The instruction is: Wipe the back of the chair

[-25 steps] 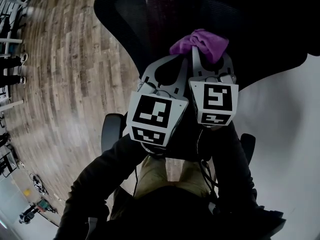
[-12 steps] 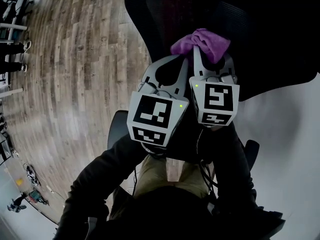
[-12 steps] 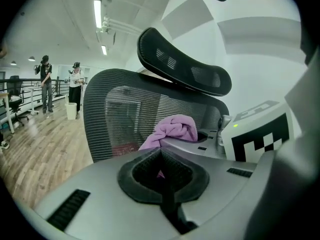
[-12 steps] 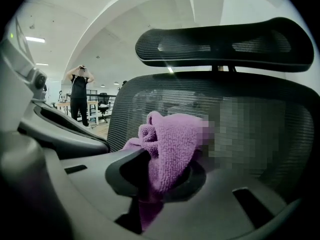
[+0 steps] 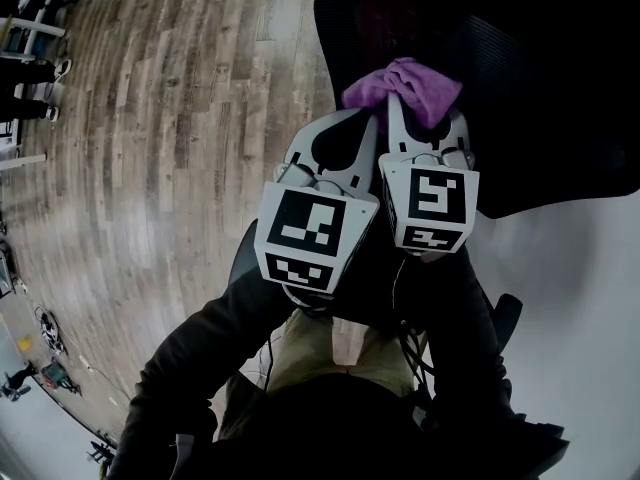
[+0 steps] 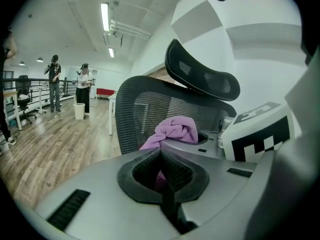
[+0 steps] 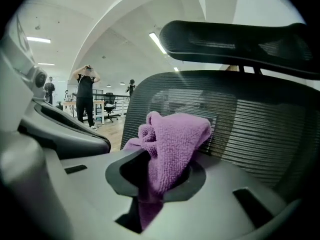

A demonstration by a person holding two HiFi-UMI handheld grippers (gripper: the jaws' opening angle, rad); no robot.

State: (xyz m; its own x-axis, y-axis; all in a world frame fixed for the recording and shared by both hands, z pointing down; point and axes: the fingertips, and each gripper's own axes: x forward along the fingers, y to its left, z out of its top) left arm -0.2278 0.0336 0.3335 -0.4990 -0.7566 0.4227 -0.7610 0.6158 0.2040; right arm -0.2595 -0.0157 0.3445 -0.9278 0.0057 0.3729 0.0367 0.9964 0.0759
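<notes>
Lead with the right gripper (image 7: 160, 156), clenched on the purple cloth (image 7: 172, 134), bunched and standing proud of the jaws just in front of the mesh chair back (image 7: 260, 129) (touching it or not, hard to say from here). Press the soft wad flat against the mesh rather than dabbing with its tip, and sweep in long overlapping strokes below the headrest (image 7: 235, 41), working from one edge across. Angle the wrist so only cloth meets the mesh; hard jaw tips probably snag or scrape the weave. Hold the left gripper (image 6: 161, 151), jaws pressed together on nothing and riding close beside the right one, clear of the cloth, or brace it on the frame, since a chair on a smooth wooden floor (image 5: 180, 148) likely swivels or rolls under pressure
</notes>
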